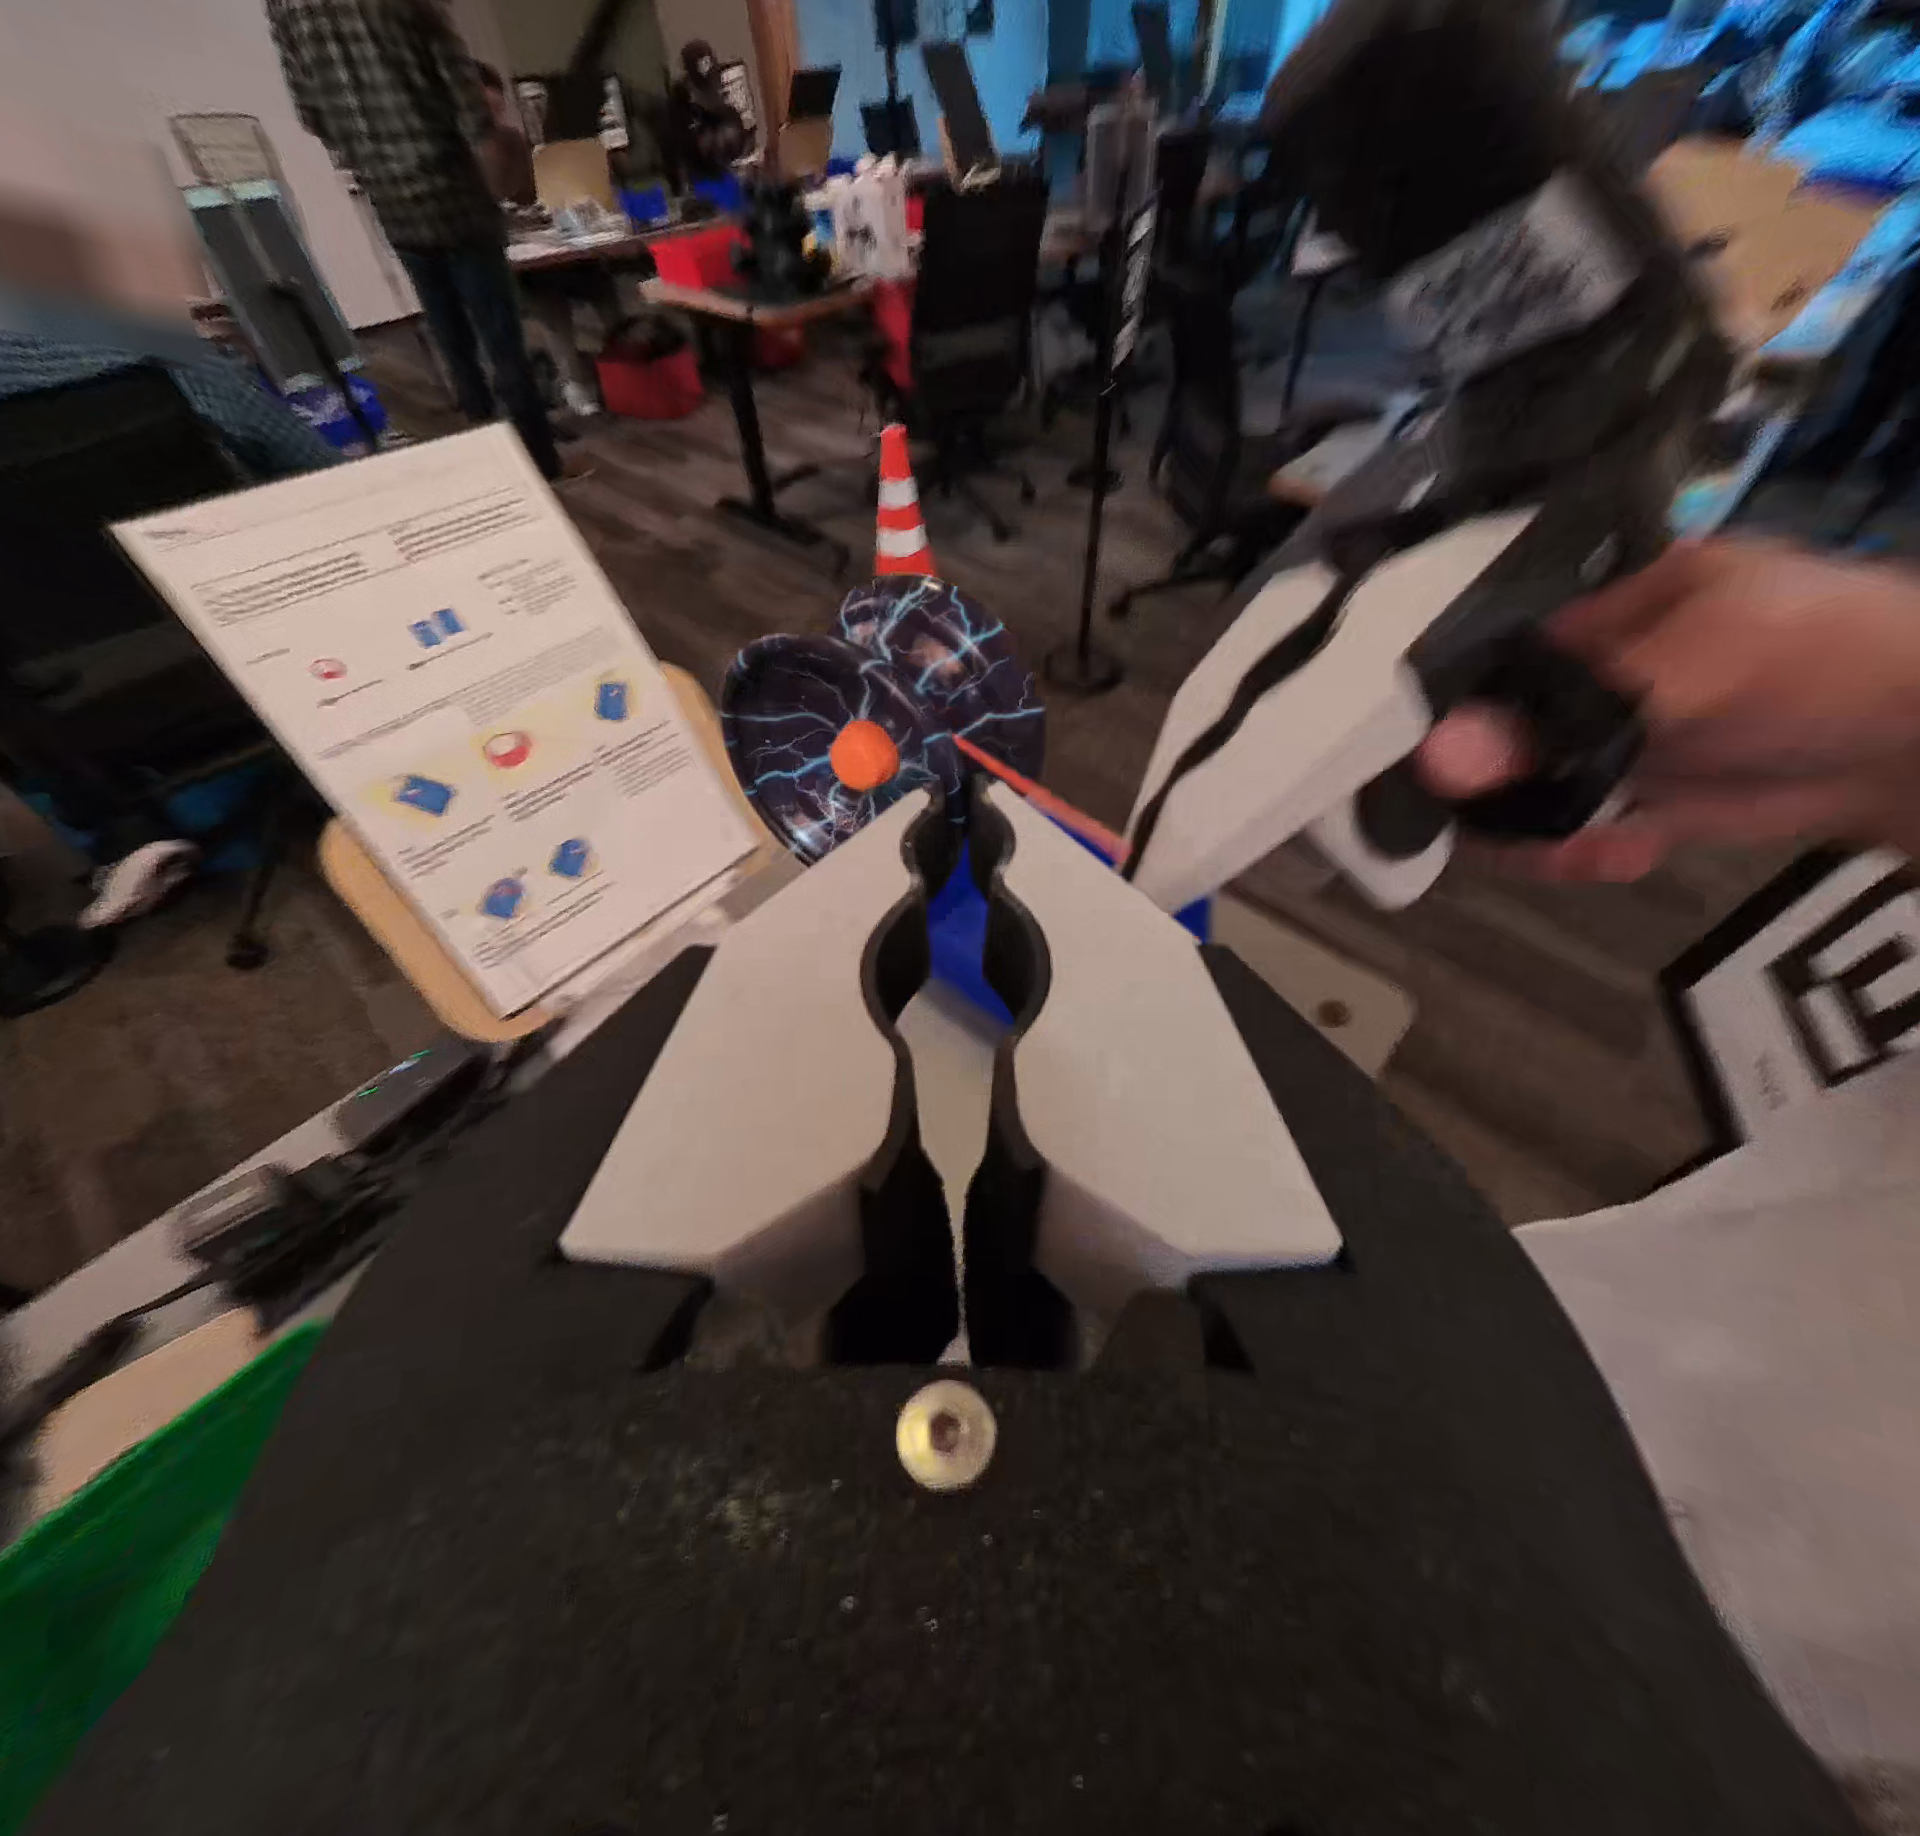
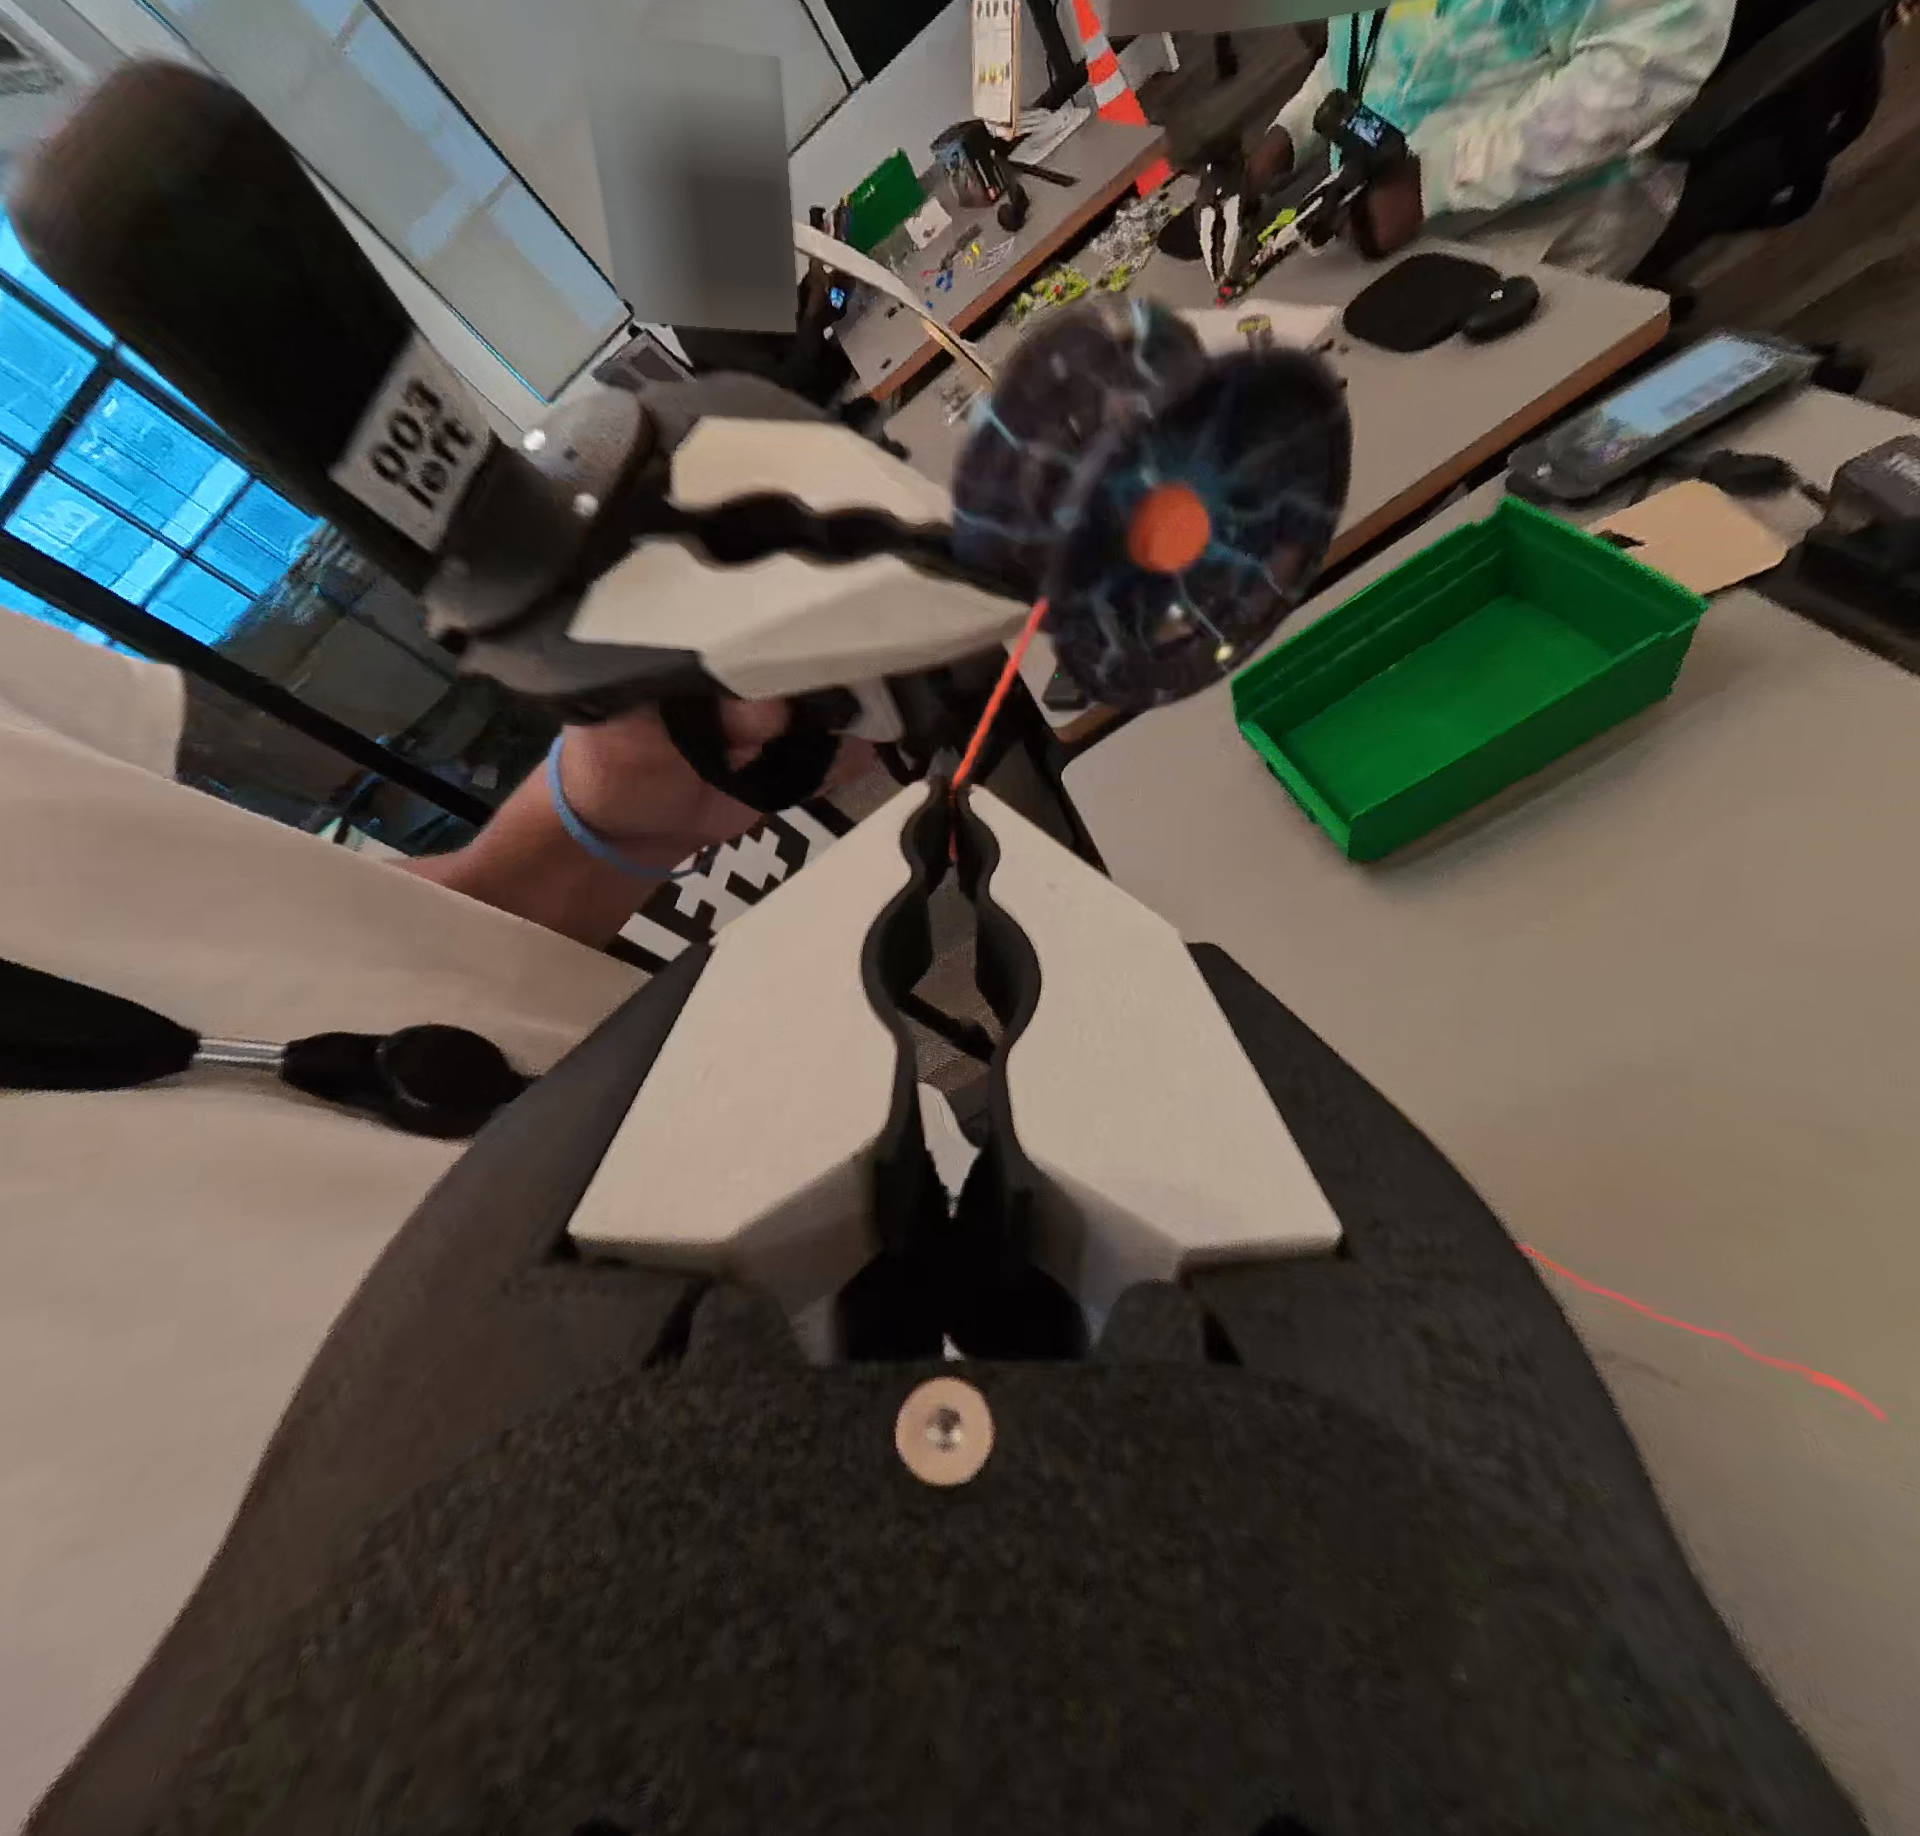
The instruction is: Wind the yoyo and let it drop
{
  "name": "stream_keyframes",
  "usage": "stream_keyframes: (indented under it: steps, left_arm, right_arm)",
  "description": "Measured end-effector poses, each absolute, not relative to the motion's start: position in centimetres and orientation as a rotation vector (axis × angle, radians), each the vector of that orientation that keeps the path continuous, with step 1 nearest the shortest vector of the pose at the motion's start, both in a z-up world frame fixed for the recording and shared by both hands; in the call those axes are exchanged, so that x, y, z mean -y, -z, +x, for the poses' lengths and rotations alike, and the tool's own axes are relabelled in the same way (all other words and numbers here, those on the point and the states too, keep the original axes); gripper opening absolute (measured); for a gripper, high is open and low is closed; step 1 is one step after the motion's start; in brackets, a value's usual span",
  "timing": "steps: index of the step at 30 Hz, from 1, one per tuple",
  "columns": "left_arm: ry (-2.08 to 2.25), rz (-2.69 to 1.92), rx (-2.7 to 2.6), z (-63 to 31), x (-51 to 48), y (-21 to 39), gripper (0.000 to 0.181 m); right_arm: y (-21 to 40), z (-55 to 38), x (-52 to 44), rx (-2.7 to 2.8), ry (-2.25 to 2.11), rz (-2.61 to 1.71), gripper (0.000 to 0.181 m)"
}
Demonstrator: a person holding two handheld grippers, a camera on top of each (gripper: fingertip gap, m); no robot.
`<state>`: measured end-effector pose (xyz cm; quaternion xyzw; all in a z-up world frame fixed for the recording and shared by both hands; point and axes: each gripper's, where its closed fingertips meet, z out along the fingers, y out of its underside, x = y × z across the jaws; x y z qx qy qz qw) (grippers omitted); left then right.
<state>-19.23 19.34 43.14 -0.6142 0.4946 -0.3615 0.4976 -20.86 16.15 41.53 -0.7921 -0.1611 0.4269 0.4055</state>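
The yoyo (image 1: 883,716), dark with pale blue streaks and an orange hub (image 1: 864,756), was held in the air at the tip of the left gripper (image 1: 954,799). The left jaws were clenched on its rim, with only a thin gap seen between them further back. In the right wrist view the same yoyo (image 2: 1153,498) was seen blurred at the end of the left gripper (image 2: 997,560), above the gap between two tables.

An orange string (image 1: 1039,799) was seen running from the yoyo's axle down to the right, to the tip of the right gripper (image 1: 1143,867). In its own view the right gripper (image 2: 951,799) was seen pinched shut on the string (image 2: 1003,690), which was drawn taut up to the yoyo. A loose length of string (image 2: 1704,1334) was seen lying on the grey table (image 2: 1455,1059) at the right.

A hand (image 1: 1756,706) was seen around the right gripper's handle, and another hand (image 2: 665,778), with a blue wristband, under the left one.

A green bin (image 2: 1455,685) was seen on the table beyond the right gripper. Behind the yoyo in the left view, a striped cone (image 1: 899,508) stood on the floor, and a printed sheet (image 1: 436,706) leaned at the left.
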Motion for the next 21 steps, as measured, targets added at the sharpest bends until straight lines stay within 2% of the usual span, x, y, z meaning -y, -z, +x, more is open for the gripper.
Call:
stream_keyframes:
  steps: [7,12,21]
  left_arm:
    - [1.388,-1.410,-1.087,-18.7,-14.3,-45.9,0.000]
    - [1.695,-1.339,-1.040,-21.1,-13.1,-47.7,0.000]
    - [1.645,-1.220,-1.217,-22.5,-10.7,-48.6,0.000]
  right_arm:
    - [-41.7,-20.9,-16.9,0.219,-1.357,-1.693,0.000]
    - [-44.1,-20.1,-15.7,0.375,-1.130,-1.423,0.000]
    - [-45.0,-20.8,-15.0,0.468,-1.118,-1.365,0.000]
